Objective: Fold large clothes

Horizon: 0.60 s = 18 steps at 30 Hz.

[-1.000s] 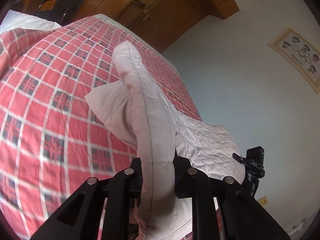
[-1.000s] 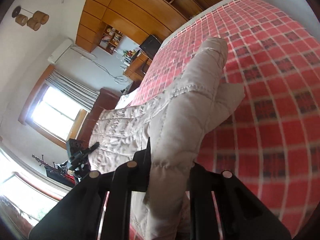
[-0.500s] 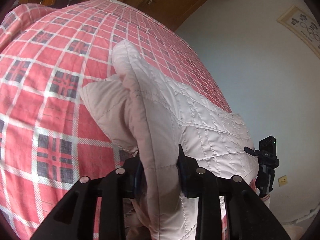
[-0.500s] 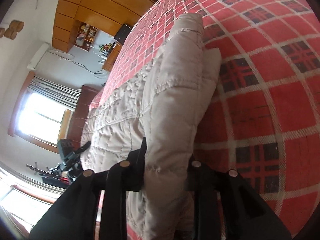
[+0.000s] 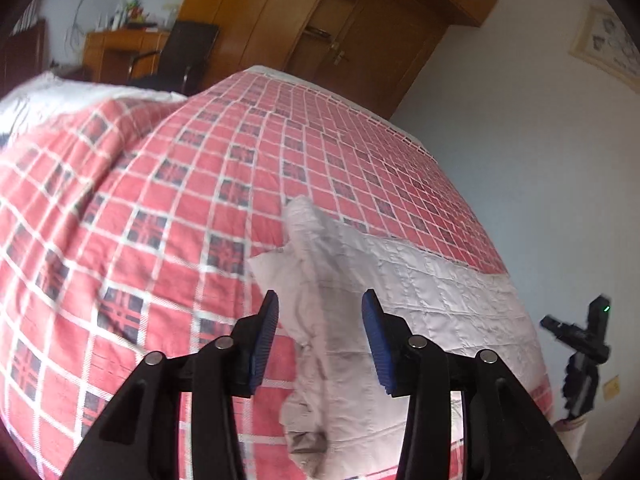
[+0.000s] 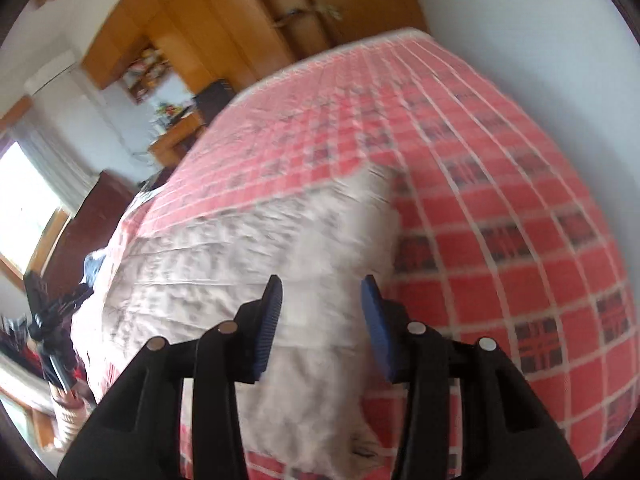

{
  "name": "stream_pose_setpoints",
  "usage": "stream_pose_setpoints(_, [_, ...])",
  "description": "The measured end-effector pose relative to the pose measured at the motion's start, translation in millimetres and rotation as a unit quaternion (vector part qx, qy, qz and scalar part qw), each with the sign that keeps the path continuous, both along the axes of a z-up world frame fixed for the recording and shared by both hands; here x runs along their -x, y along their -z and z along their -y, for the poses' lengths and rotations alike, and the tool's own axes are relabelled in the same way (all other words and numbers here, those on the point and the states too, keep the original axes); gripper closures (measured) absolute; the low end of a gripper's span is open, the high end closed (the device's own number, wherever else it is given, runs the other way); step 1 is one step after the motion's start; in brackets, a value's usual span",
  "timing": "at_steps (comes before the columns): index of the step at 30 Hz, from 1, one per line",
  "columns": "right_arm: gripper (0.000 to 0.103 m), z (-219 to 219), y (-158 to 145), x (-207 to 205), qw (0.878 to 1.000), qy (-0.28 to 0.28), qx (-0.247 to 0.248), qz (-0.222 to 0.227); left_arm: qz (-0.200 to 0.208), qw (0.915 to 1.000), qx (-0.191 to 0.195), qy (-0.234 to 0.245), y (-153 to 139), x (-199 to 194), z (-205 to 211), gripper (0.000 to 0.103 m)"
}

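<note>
Left wrist view: the left gripper (image 5: 320,336) stands with its blue-padded jaws apart and nothing between them, raised above the bed. Beneath and ahead of it lies the pale pink quilted padded garment (image 5: 420,312), spread flat on the red, white and dark plaid bedspread (image 5: 160,208) near the bed's right-hand edge. The garment's left side is bunched into a raised fold, with a sleeve-like part pointing away from the camera toward the middle of the bed. At the far right of the frame the other black handheld device (image 5: 580,344) is visible beyond the garment's edge. Behind the bed stand a brown wooden wardrobe (image 5: 352,28), a wooden desk (image 5: 120,52) with a black chair (image 5: 184,56), and a pale wall carrying a framed picture (image 5: 608,48). Right wrist view: this frame is blurred by motion. The right gripper (image 6: 322,328) likewise has its blue-padded jaws apart and grips nothing. The quilted garment (image 6: 260,264) lies under and ahead of it on the plaid bedspread (image 6: 500,220), filling the left and centre of the bed surface; its stitching detail cannot be resolved. The other black device (image 6: 48,312) appears at the left edge, beside the garment. A bright window (image 6: 24,200) and wooden cabinets (image 6: 208,12) are in the background.
</note>
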State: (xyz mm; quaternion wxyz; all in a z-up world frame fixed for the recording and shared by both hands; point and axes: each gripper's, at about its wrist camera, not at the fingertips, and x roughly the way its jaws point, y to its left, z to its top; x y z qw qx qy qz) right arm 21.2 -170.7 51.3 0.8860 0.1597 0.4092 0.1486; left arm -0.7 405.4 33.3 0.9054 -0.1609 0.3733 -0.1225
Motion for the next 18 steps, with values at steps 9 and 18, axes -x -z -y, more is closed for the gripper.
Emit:
stream_pose_setpoints(9, [0.053, -69, 12, -12, 0.989, -0.057, 0.135, -0.028, -0.002, 0.9935, -0.089, 0.071, 2, -4, 122, 0.044])
stream_pose_setpoints(18, [0.053, -78, 53, -8, 0.985, -0.043, 0.146, -0.077, -0.028, 0.9901, -0.134, 0.032, 35, -9, 151, 0.042])
